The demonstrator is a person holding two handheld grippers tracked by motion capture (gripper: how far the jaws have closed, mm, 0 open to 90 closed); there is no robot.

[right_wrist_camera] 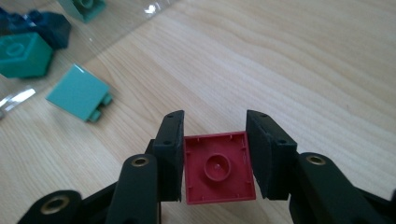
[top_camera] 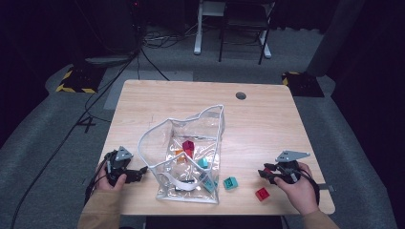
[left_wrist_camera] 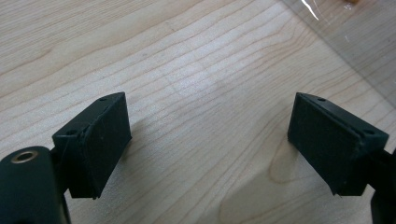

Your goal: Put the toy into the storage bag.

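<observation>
Right gripper (right_wrist_camera: 214, 156) clamps a red brick (right_wrist_camera: 218, 173); left gripper (left_wrist_camera: 210, 144) gapes empty; several bricks bagged (top_camera: 210, 125), two more (top_camera: 230, 182) wait outside

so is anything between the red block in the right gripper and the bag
Yes, the teal block lies on the table between the right gripper, shut on a red block, and the clear bag. The bag's mouth is open; lifting over the teal block should clear it.
</observation>
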